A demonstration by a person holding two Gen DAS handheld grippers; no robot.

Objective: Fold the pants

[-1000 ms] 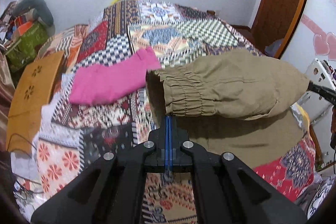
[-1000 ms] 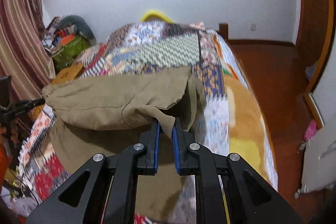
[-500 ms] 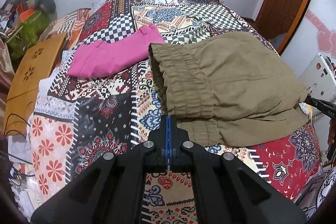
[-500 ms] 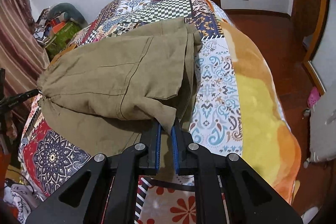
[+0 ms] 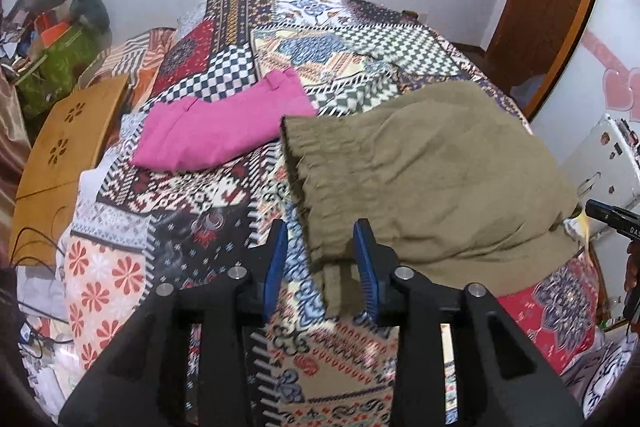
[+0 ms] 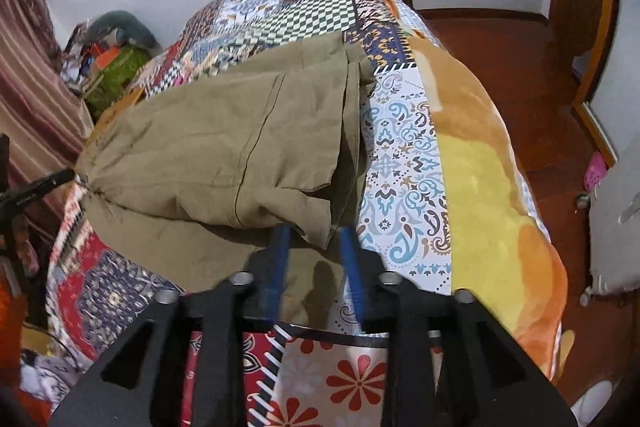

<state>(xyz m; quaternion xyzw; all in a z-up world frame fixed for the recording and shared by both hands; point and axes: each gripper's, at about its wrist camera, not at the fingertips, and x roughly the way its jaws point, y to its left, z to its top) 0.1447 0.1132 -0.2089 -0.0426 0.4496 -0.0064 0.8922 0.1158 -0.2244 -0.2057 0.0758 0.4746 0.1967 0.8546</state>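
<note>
The khaki pants [image 5: 420,179] lie folded over on the patchwork bed; they also show in the right wrist view [image 6: 224,155]. Their gathered elastic waistband [image 5: 316,187] faces my left gripper [image 5: 322,259], which is open with the waistband corner lying loose between its blue pads. My right gripper [image 6: 314,251] is open too, just behind the free hem corner [image 6: 320,231] of the top layer. Each gripper's tip shows at the far edge of the other's view.
A folded pink garment [image 5: 216,131] lies on the bed left of the pants. A wooden lap table [image 5: 68,147] leans at the bed's left side. Clutter and a green bag [image 5: 60,67] sit at the far left. Wooden floor [image 6: 520,67] and a door lie right of the bed.
Both grippers lowered the lifted top layer onto the bed, then opened and let go of the pants. They have drawn back slightly.
</note>
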